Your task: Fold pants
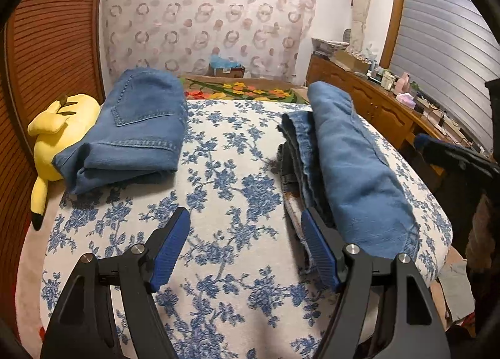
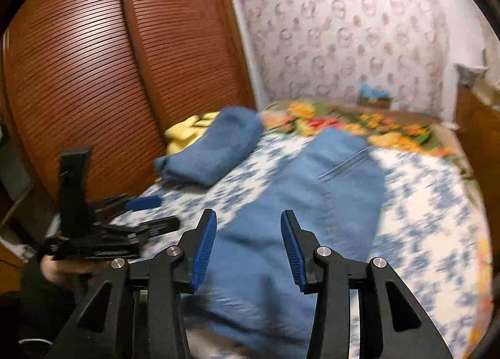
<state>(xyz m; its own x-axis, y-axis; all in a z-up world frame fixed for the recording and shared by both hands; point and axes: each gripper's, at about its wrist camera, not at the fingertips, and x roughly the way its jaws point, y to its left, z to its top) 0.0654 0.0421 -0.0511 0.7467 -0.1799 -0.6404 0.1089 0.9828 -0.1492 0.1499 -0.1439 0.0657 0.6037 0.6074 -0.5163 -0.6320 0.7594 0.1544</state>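
Observation:
Blue jeans lie folded lengthwise on the right side of the bed, with a darker denim layer showing under their left edge. My left gripper hovers open over the bare bedspread just left of them, with nothing between its pads. In the right wrist view the same jeans stretch away beneath my right gripper, which is open above the near end of the cloth without pressing on it. The left gripper shows there at the left, held by a hand. That view is blurred.
A second folded pair of jeans rests at the bed's far left against a yellow plush toy. The blue-flowered bedspread has a bright floral blanket beyond it. A slatted wardrobe stands left, a cluttered wooden dresser right.

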